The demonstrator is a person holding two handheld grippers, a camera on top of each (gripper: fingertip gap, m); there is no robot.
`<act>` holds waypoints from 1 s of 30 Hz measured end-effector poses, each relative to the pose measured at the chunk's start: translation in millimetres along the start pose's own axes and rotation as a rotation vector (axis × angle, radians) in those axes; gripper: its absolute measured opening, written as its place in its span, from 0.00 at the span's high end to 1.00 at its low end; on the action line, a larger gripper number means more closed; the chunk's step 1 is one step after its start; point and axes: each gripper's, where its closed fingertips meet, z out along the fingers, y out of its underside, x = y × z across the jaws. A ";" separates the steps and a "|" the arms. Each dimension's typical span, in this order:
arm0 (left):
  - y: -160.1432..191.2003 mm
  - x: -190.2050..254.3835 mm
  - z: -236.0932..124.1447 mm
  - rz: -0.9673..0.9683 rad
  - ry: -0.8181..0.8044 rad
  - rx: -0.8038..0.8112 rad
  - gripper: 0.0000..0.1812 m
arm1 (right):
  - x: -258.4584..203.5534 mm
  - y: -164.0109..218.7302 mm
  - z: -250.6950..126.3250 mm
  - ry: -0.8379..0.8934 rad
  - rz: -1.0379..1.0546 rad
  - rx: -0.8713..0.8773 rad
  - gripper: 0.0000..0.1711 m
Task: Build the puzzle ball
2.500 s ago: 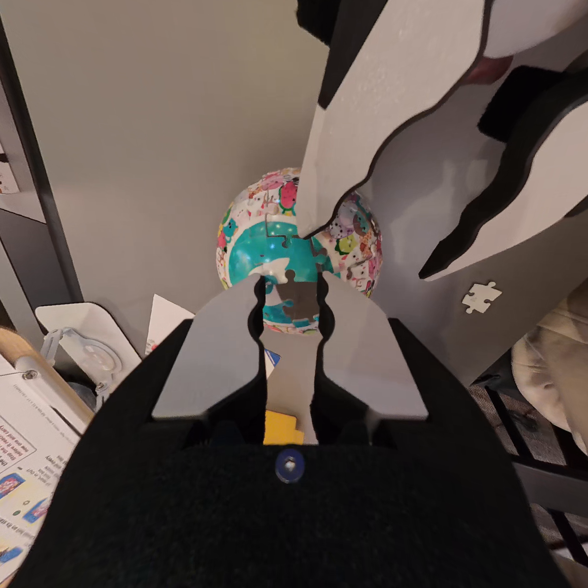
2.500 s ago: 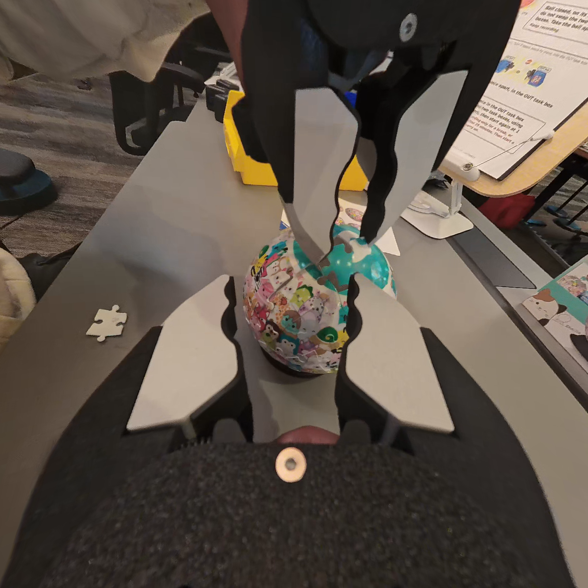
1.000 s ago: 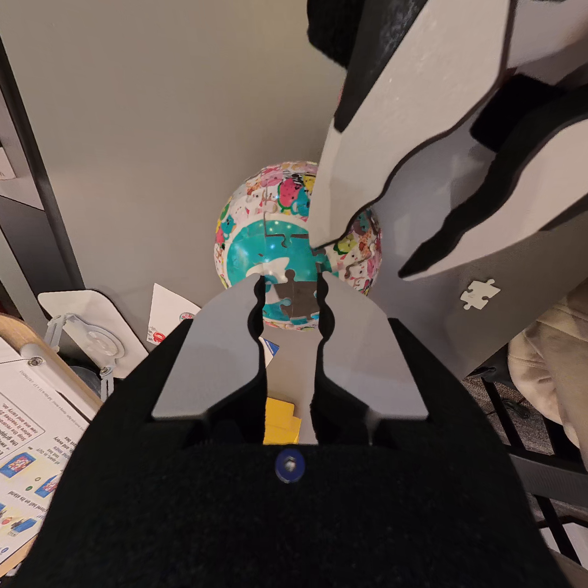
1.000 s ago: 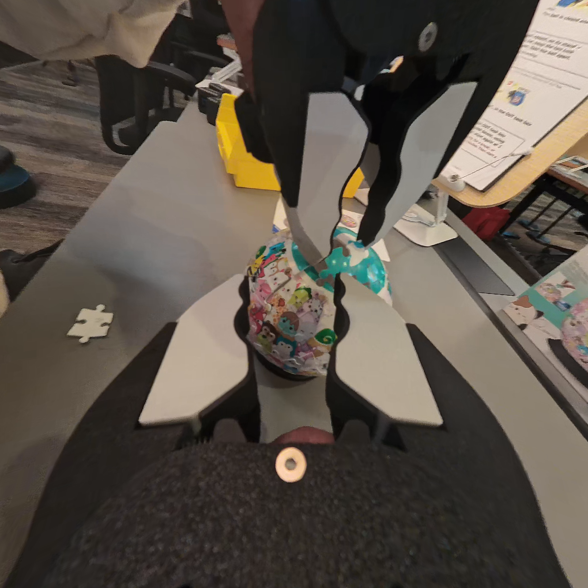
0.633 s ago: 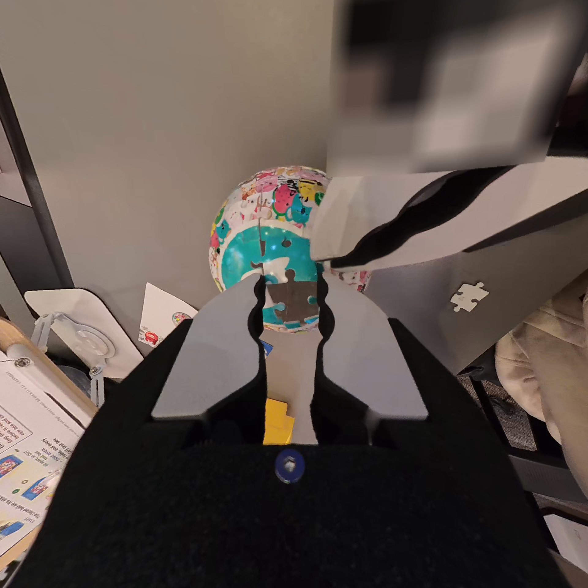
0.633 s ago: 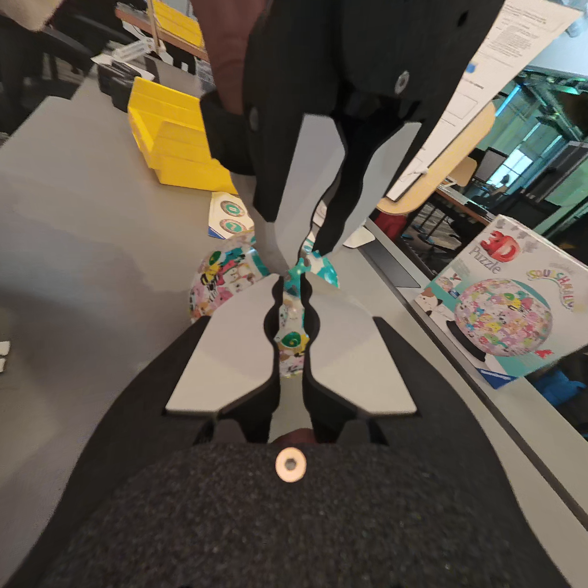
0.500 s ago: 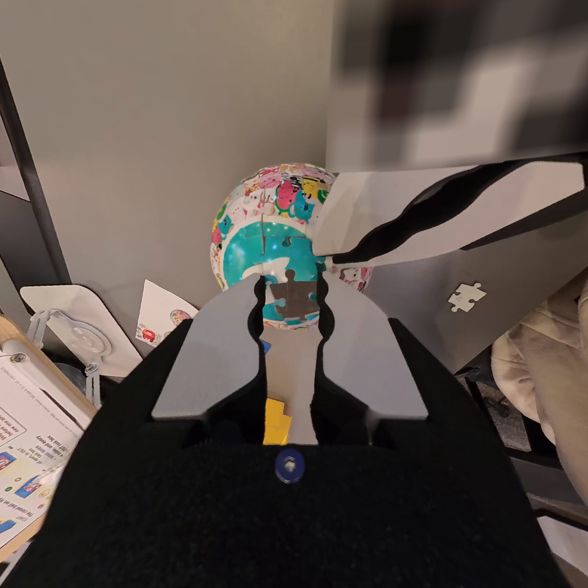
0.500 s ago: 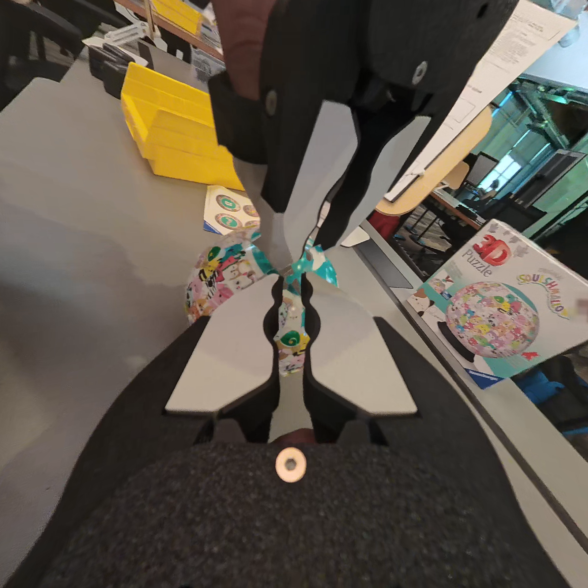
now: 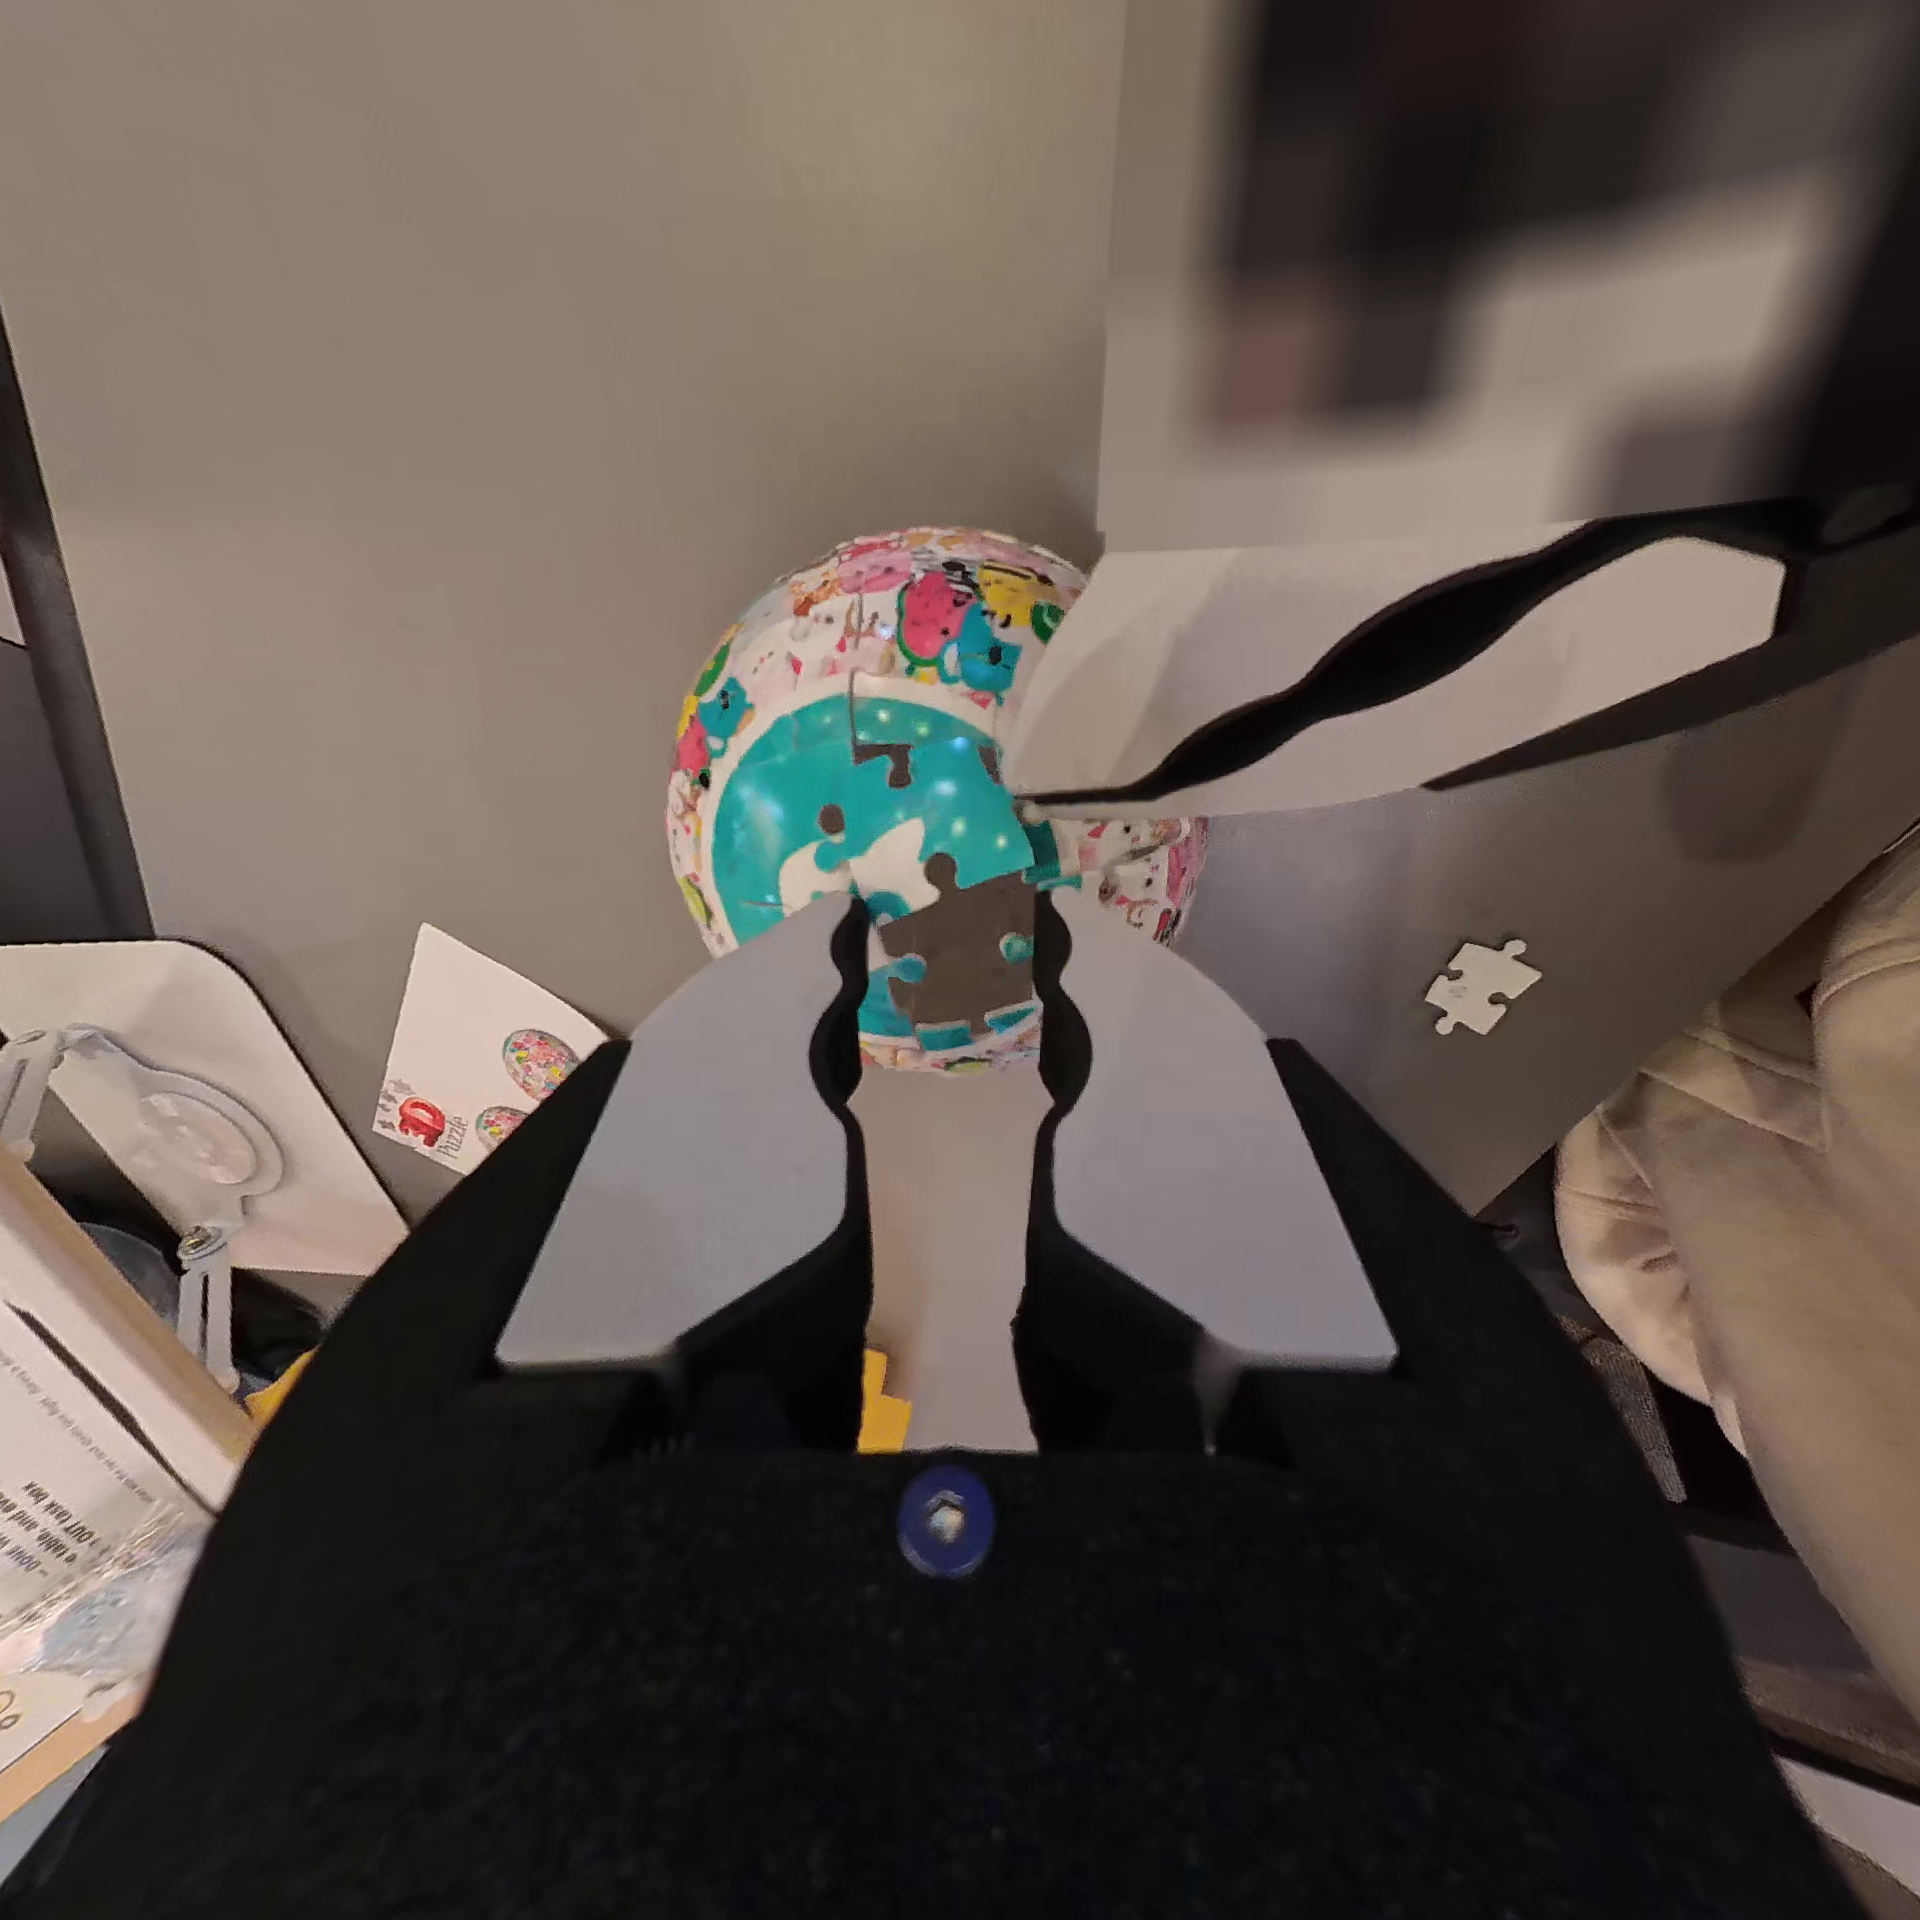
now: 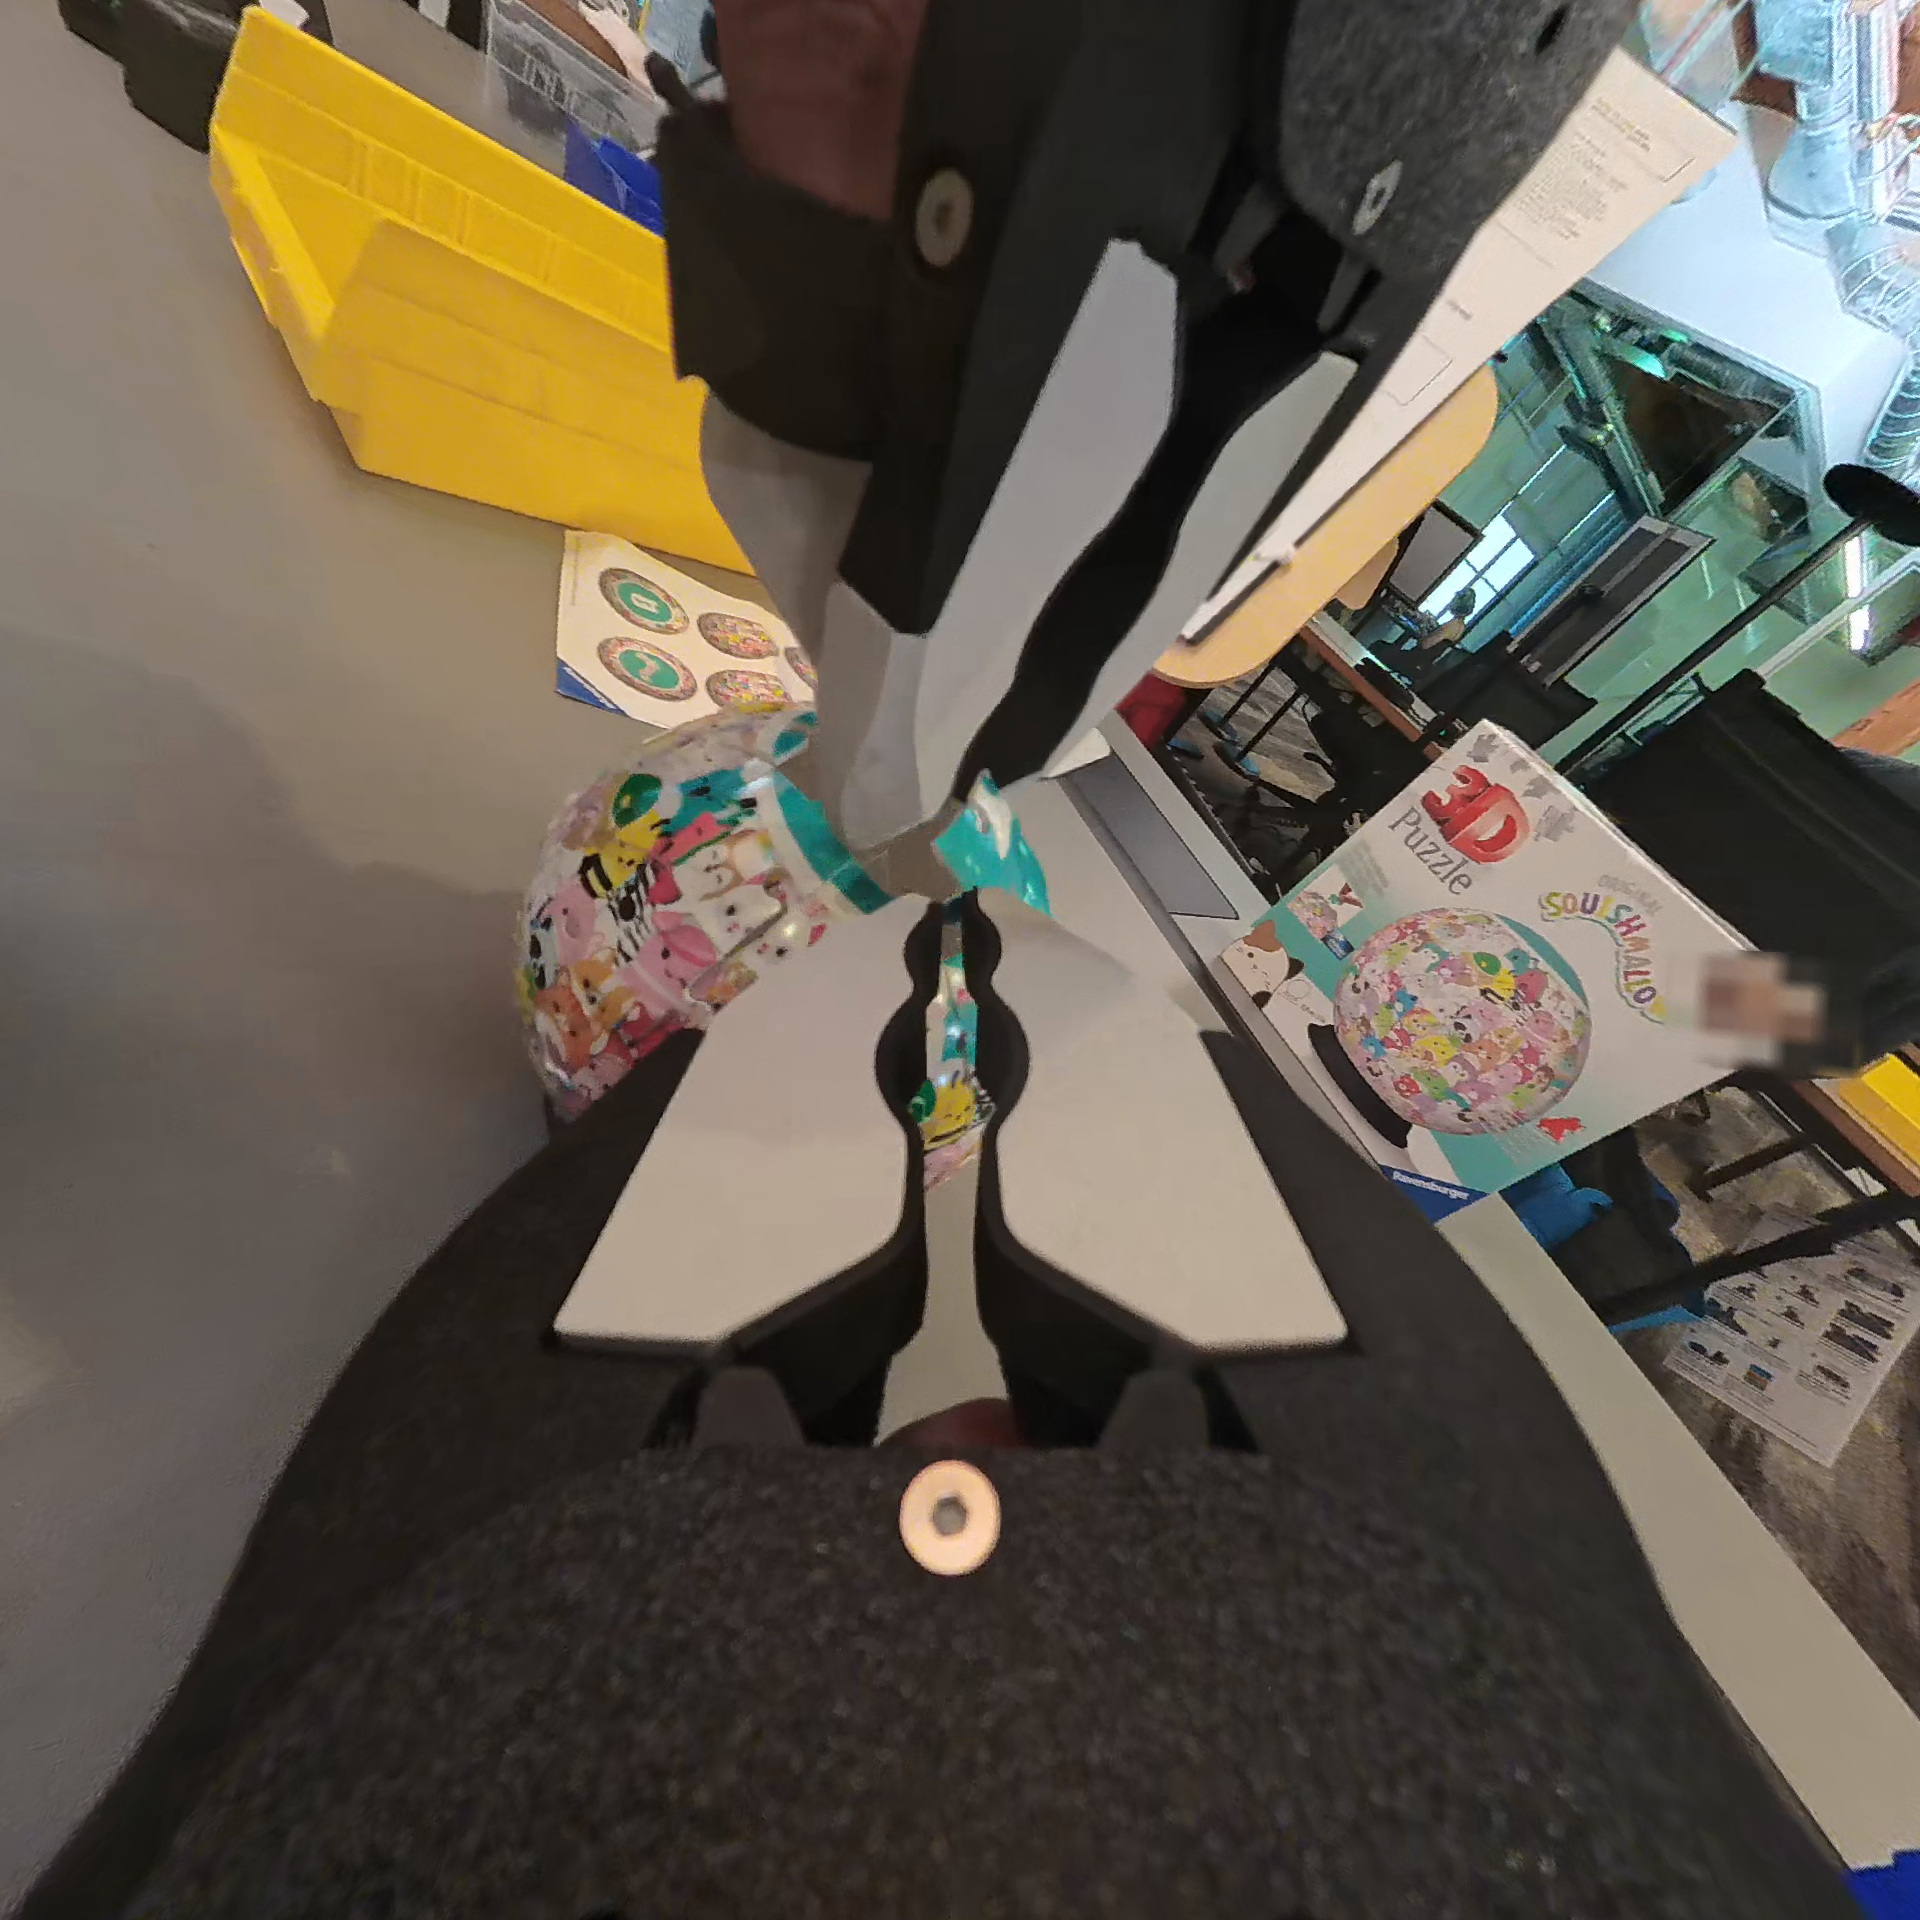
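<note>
On the grey table [image 9: 436, 436] sits the colourful puzzle ball [image 9: 883, 769], with a dark open gap in its teal patch. Just over that gap hovers the left gripper [image 9: 948, 935], its fingers parted a little and nothing visibly held between them. From the side, the right gripper [image 10: 951, 914] is pinched nearly closed, seemingly on the edge of a teal piece [image 10: 992, 842] at the ball's rim. One loose white piece [image 9: 1481, 987] lies apart, near a beige sleeve [image 9: 1766, 1195].
</note>
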 end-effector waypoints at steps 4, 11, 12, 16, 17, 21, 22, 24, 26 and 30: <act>1.7 -0.1 0.1 -0.020 0.012 0.038 0.83 | 3.5 1.6 -0.1 0.007 0.028 -0.020 0.99; -1.2 -7.1 -3.3 -0.014 -0.033 0.073 0.86 | 1.9 -0.2 -2.0 0.015 -0.002 -0.039 0.99; -1.6 -8.2 -4.1 -0.012 -0.040 0.076 0.87 | 1.7 -0.7 -2.0 0.023 -0.010 -0.039 0.99; -2.2 -7.9 -4.0 -0.010 -0.038 0.082 0.90 | 4.9 -2.6 -3.3 0.051 -0.021 -0.035 0.99; -3.3 -6.9 -4.8 -0.004 -0.039 0.091 0.92 | 6.5 -4.3 -4.7 0.062 -0.022 -0.027 0.99; -10.8 -6.7 -13.7 0.038 -0.084 0.167 0.95 | 13.8 -11.4 -11.6 0.126 -0.069 -0.022 0.99; -12.2 -6.8 -15.1 0.052 -0.095 0.183 0.95 | 15.5 -12.8 -13.0 0.147 -0.094 -0.034 0.99; -14.4 -7.8 -16.7 0.091 -0.120 0.223 0.95 | 16.7 -15.0 -14.7 0.187 -0.159 -0.063 0.99; -15.2 -8.5 -16.6 0.115 -0.126 0.259 0.95 | 16.1 -15.0 -14.7 0.219 -0.214 -0.104 0.99; -8.1 -10.4 -16.2 0.136 -0.107 0.336 0.95 | 12.5 -14.3 -11.7 0.230 -0.179 -0.192 0.99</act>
